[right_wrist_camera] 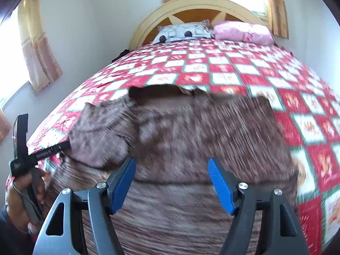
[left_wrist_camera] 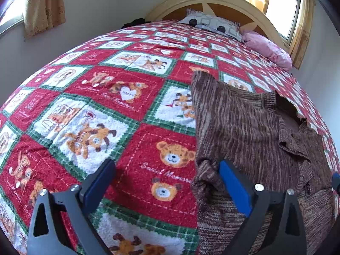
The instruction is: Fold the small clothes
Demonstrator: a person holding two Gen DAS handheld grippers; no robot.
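A brown striped knit garment (left_wrist_camera: 250, 131) lies spread on the red, white and green teddy-bear quilt (left_wrist_camera: 119, 110). My left gripper (left_wrist_camera: 167, 174) is open over the garment's left edge; its right finger (left_wrist_camera: 231, 187) rests over a bunched fold, its left finger over the quilt. In the right wrist view the garment (right_wrist_camera: 191, 140) fills the middle and is blurred, with one part folded over at its left. My right gripper (right_wrist_camera: 172, 180) is open just above the garment, holding nothing. The left gripper's body and hand (right_wrist_camera: 23, 159) show at the far left.
The quilt (right_wrist_camera: 265, 74) covers a bed with a curved wooden headboard (right_wrist_camera: 191, 6). A patterned pillow (right_wrist_camera: 182, 33) and a pink pillow (right_wrist_camera: 242, 31) lie at the head. Curtained windows (left_wrist_camera: 282, 8) stand behind and to the left. Walls flank both sides.
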